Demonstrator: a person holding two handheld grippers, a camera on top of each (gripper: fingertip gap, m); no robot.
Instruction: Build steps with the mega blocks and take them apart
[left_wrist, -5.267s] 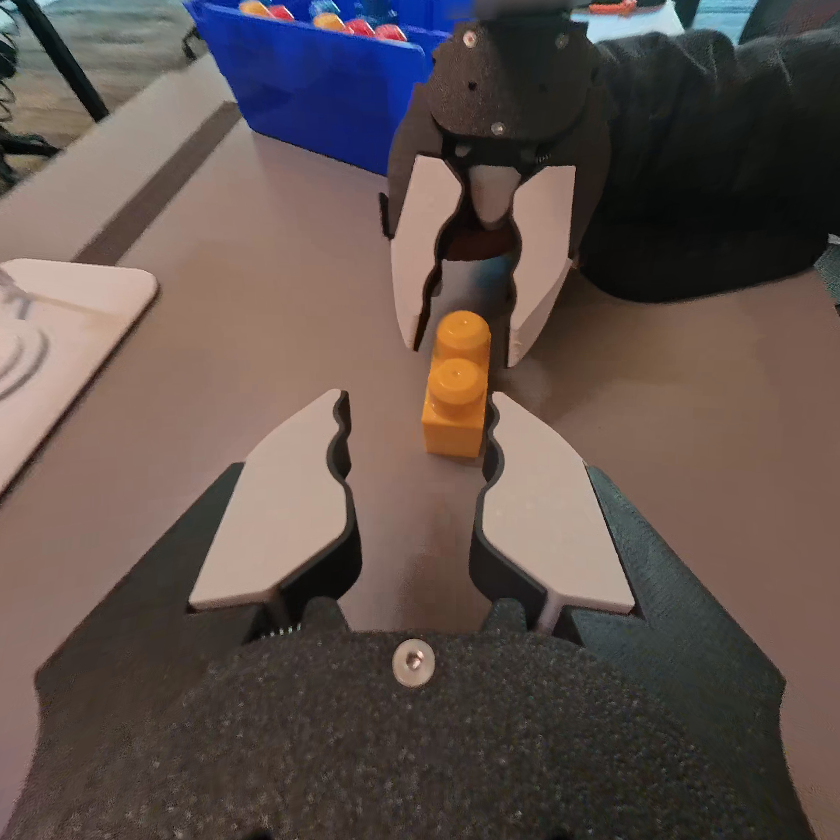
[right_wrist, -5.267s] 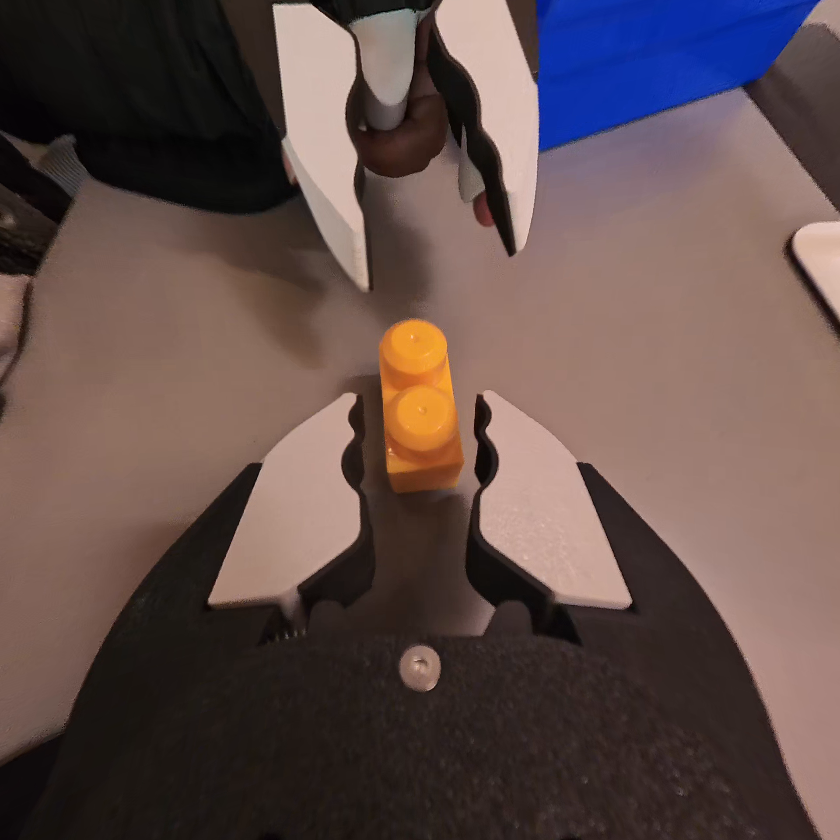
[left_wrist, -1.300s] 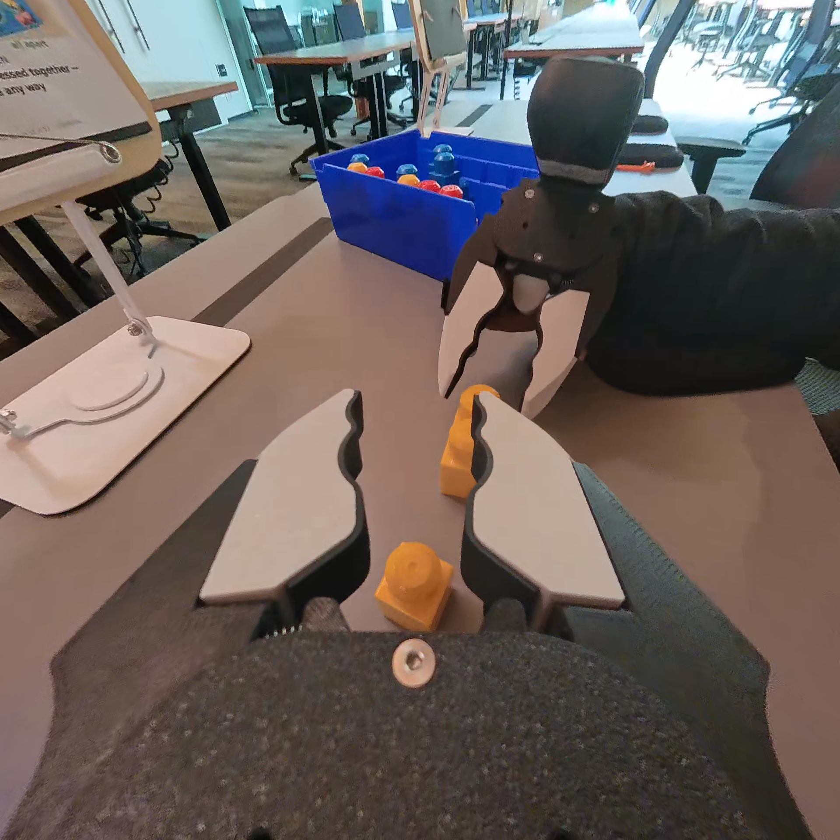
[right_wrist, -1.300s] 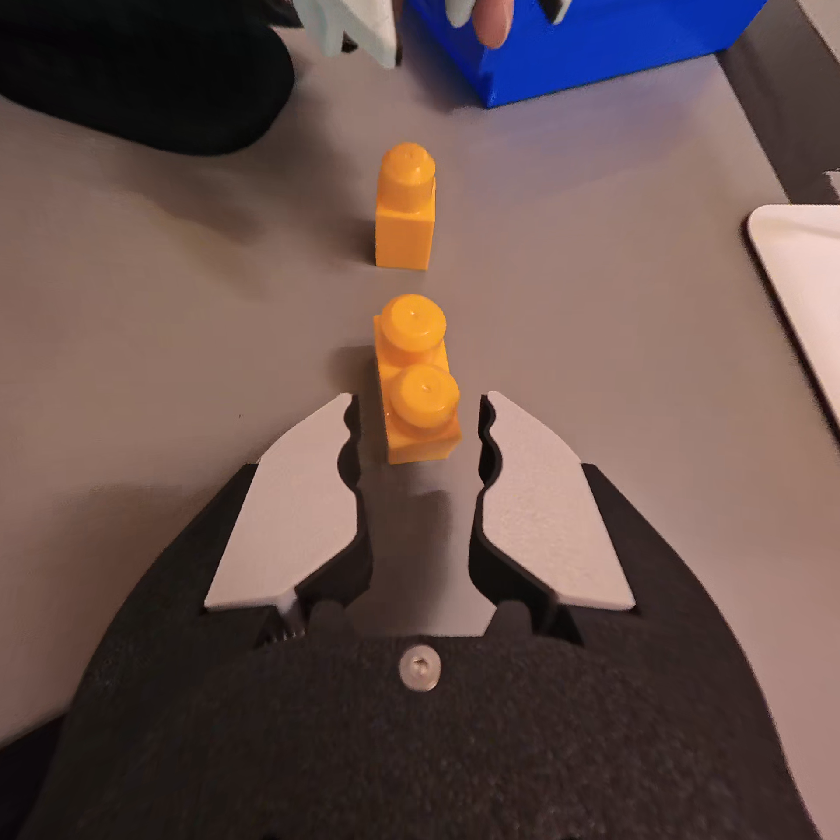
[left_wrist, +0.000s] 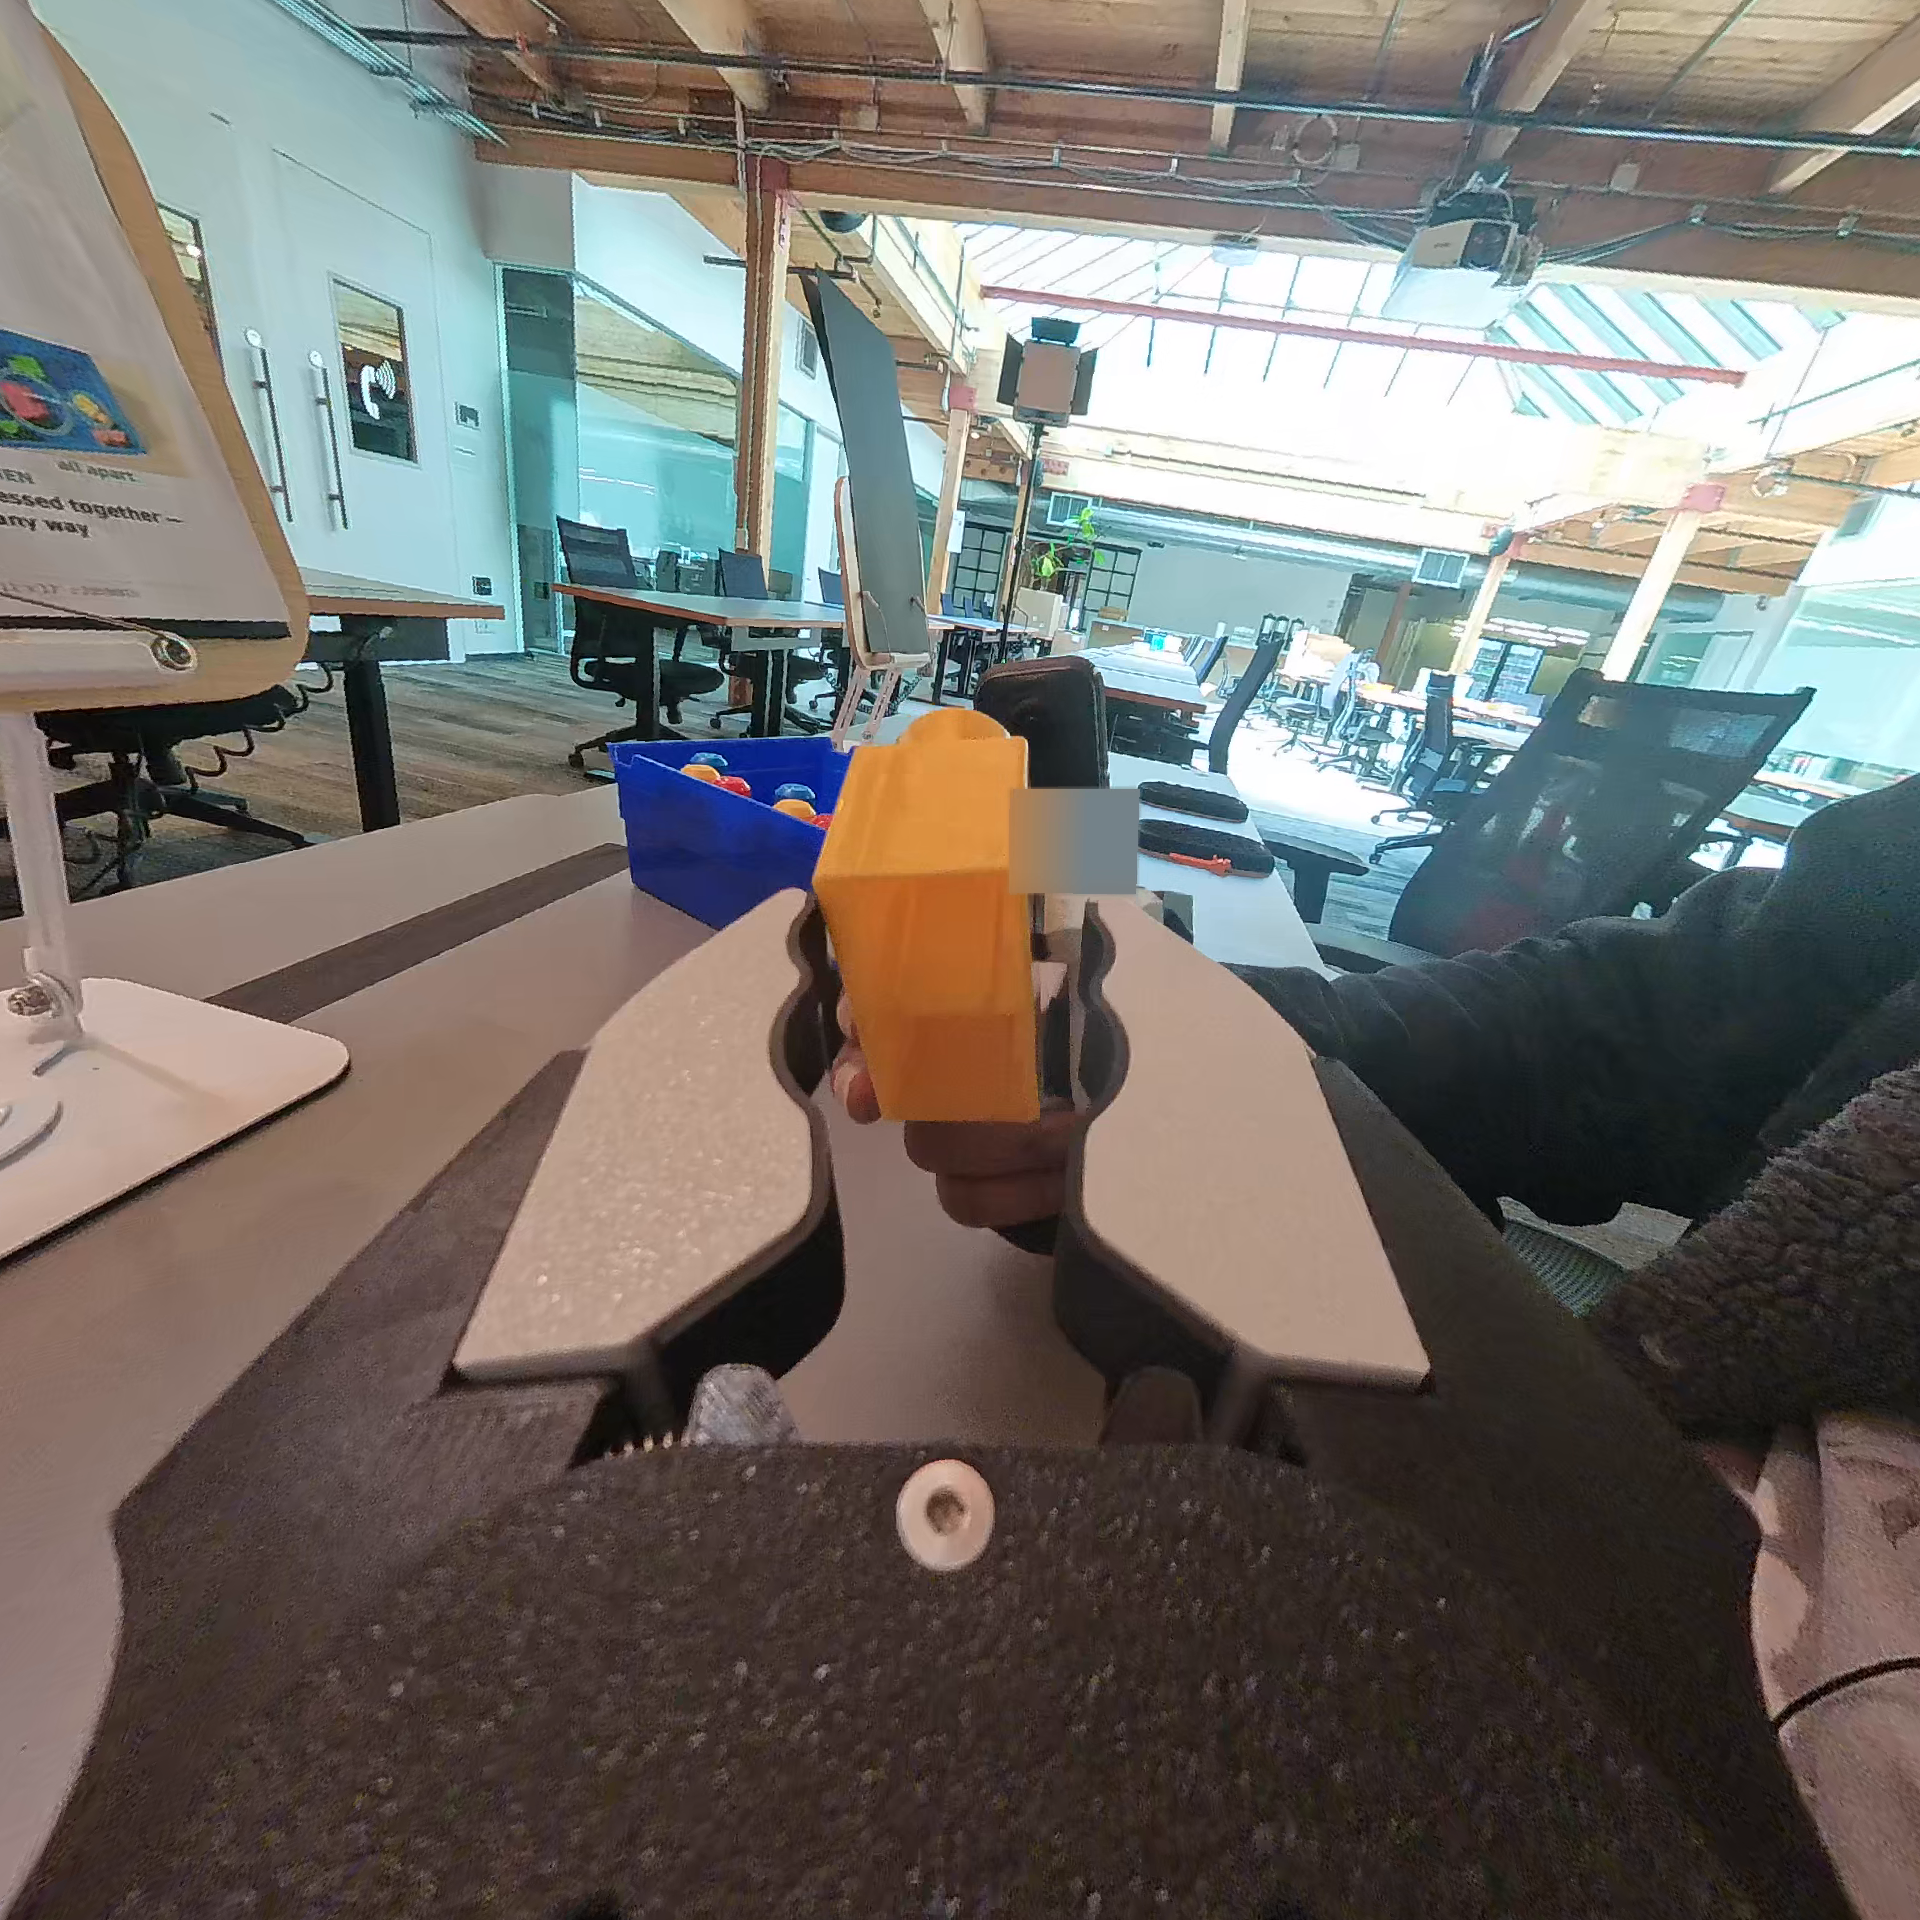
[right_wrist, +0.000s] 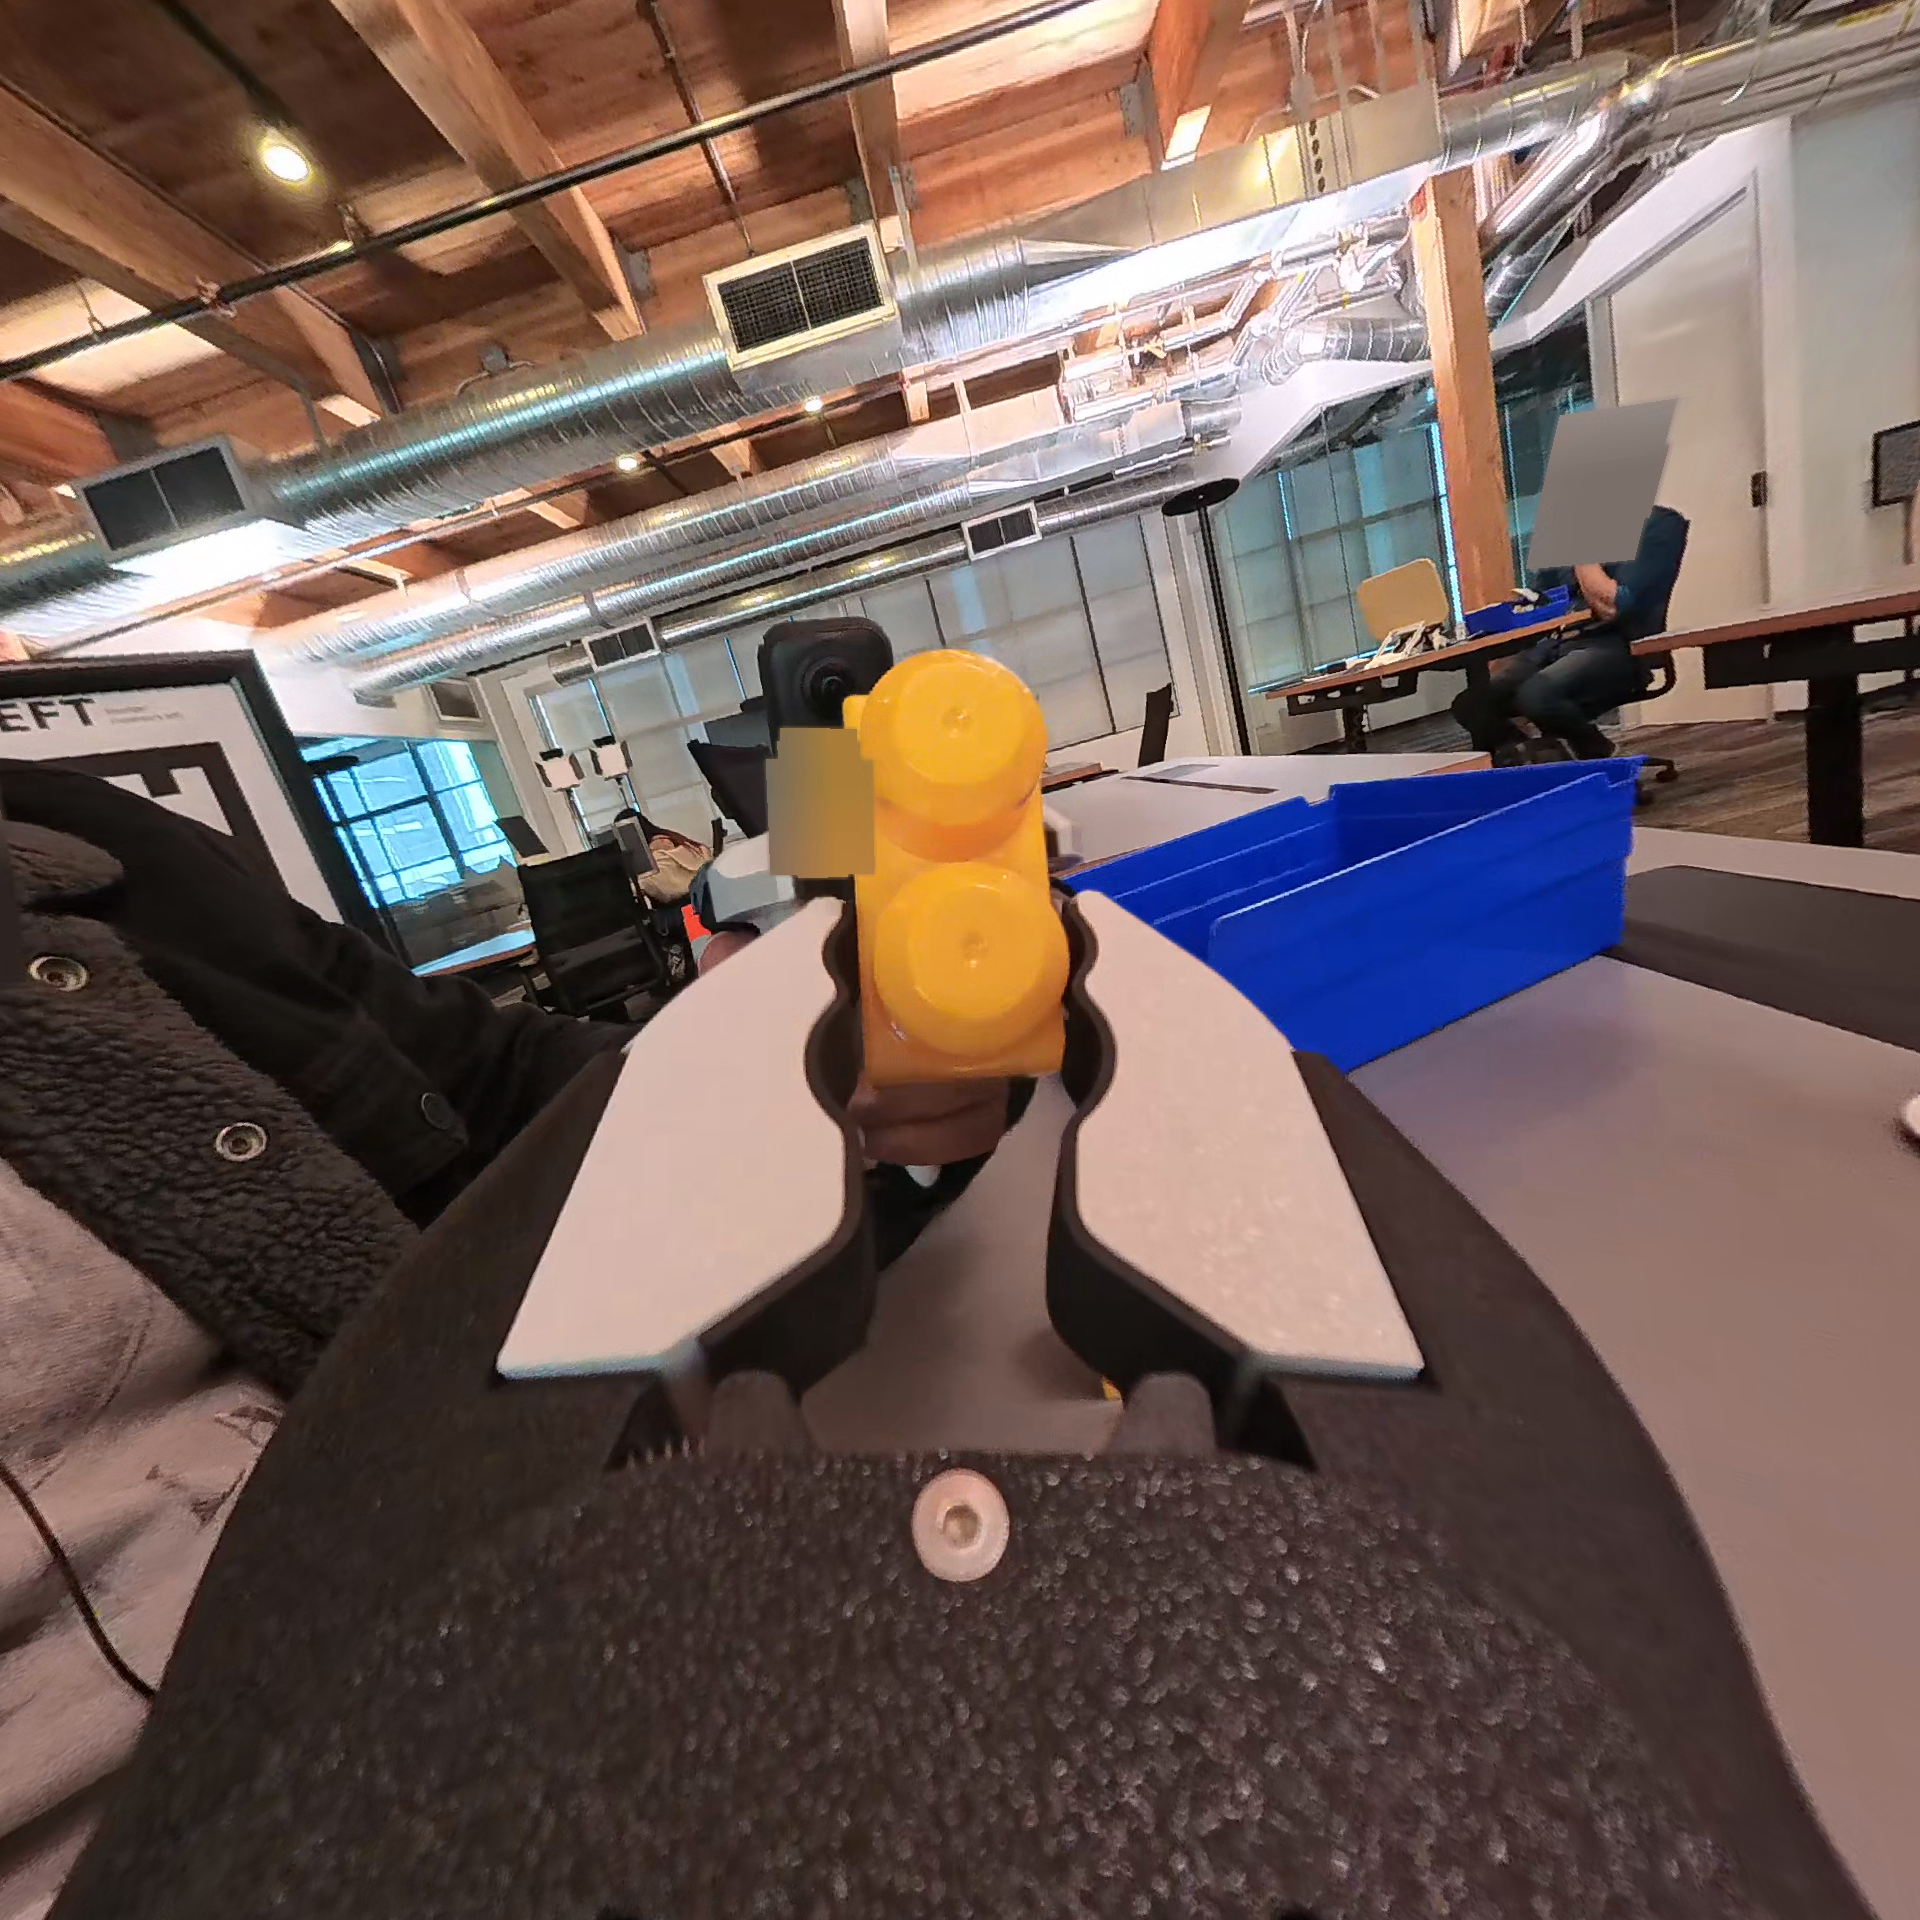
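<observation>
Both blocks have left the table (left_wrist: 343, 1039) since 1.3 s ago. Blue bin (left_wrist: 717, 842) stands far left. Right gripper (right_wrist: 961, 987) grasps the two-stud orange block (right_wrist: 961, 883); left gripper (left_wrist: 940, 997) grasps the single-stud orange block (left_wrist: 925, 914), both raised over open tabletop.

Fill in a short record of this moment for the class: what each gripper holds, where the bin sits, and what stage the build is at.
left gripper: shut on single block, lifted off the table
right gripper: shut on double block, studs toward the camera
bin: blue, on the table behind the grippers
stage: whether the blocks are joined cannot be told
</observation>
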